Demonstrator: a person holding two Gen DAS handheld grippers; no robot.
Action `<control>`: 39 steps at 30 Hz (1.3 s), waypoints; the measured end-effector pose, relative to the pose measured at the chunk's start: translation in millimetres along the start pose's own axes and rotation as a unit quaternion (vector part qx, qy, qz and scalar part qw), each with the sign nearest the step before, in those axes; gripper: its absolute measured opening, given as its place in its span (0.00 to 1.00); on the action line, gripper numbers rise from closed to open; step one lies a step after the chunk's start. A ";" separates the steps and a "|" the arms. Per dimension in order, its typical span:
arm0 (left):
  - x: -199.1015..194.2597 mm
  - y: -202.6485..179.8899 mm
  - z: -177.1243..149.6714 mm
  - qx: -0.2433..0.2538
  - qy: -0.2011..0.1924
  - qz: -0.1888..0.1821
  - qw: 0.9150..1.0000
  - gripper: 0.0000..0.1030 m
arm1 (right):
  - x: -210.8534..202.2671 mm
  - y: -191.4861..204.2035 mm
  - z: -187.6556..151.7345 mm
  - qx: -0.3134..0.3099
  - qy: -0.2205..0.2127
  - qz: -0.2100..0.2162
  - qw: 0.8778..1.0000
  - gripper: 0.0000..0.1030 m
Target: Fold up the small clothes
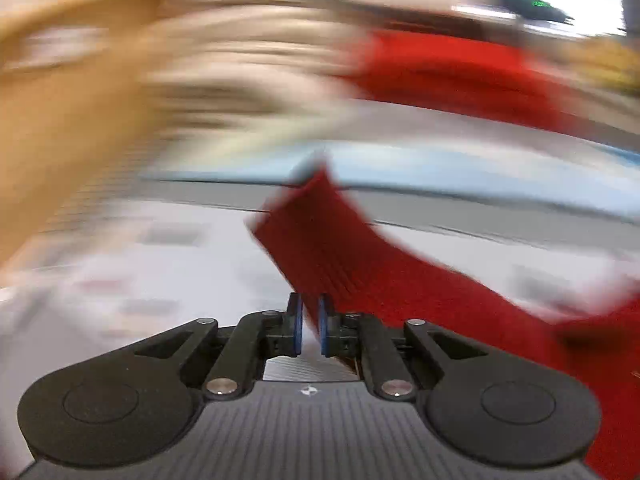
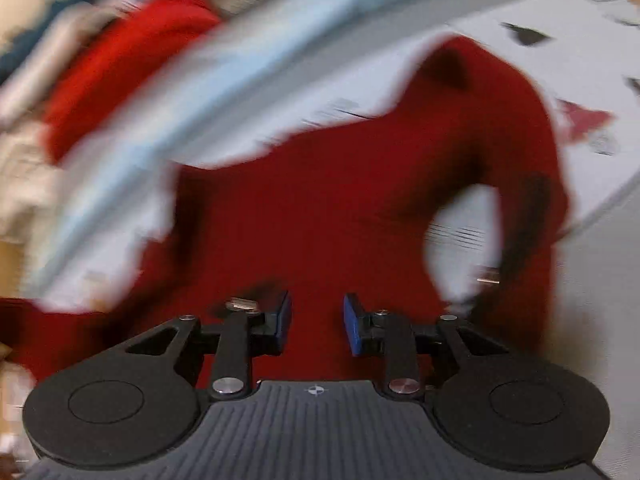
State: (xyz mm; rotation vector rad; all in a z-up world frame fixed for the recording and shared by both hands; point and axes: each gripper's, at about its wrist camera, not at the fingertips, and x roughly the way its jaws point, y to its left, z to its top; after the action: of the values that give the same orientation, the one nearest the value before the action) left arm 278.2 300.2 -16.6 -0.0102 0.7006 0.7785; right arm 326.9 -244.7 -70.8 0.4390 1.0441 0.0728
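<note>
A red knitted garment (image 1: 340, 252) runs from my left gripper (image 1: 310, 322) up and out to the right; its ribbed cuff end stands beyond the fingers. The left jaws are nearly closed on the red fabric. In the right wrist view the same red garment (image 2: 360, 208) fills the middle, lying on a white patterned sheet (image 2: 560, 40). My right gripper (image 2: 316, 322) hovers just over the fabric with its blue pads apart and nothing between them. Both views are heavily motion-blurred.
A pale blue band (image 1: 440, 172) and a grey strip cross behind the garment. More red cloth (image 1: 448, 72) lies further back. A brown wooden surface (image 1: 60, 120) stands at the left. Pale clothes (image 2: 24, 168) are piled at the left of the right wrist view.
</note>
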 end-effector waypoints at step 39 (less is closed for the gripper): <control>-32.1 -119.2 -38.4 0.056 0.088 -0.246 0.964 0.32 | -17.7 -231.1 61.0 0.309 -0.169 -0.073 0.933 0.43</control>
State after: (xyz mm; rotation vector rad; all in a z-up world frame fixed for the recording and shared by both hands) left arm 317.1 183.5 -56.3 -0.1473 0.8671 0.2604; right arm 335.5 -479.3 -119.3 0.9063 0.7362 -0.4646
